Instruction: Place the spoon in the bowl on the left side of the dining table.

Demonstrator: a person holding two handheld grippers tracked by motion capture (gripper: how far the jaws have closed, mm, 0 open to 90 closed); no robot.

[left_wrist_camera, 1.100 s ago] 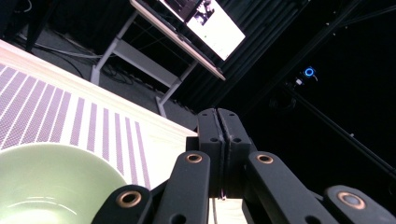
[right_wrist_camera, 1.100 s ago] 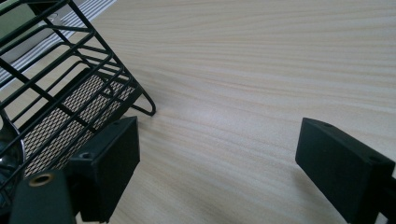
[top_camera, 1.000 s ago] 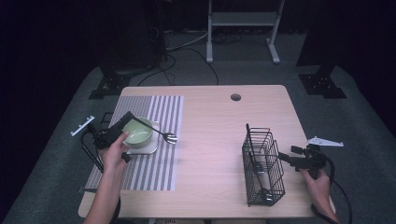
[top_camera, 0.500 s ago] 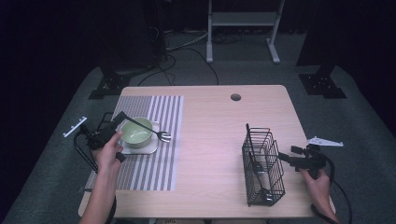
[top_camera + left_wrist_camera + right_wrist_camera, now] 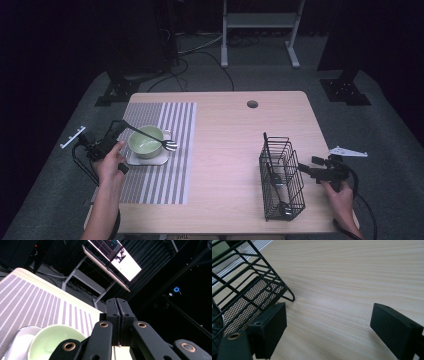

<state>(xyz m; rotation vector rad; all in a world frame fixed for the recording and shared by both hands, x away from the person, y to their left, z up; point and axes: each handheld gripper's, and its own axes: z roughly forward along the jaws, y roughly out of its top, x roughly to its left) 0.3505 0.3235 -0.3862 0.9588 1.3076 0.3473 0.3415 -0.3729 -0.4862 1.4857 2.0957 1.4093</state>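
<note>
Your left gripper [image 5: 116, 131] is clenched on the handle of a fork [image 5: 150, 137], holding it slanted over the green bowl [image 5: 145, 141], which sits on a white plate [image 5: 162, 159] on the striped placemat [image 5: 175, 130]. Your right gripper [image 5: 305, 169] stays released, just beside the black wire basket [image 5: 282, 172] on the surface [image 5: 225, 150].

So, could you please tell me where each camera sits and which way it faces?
High view: above the table's near edge, looking forward and down; both forearms, left gripper, right gripper.
Left gripper view: rides the gripper, tilted upward; shut jaws.
Right gripper view: rides the gripper, looking down; open jaws.
Shared: green bowl; wire basket.
</note>
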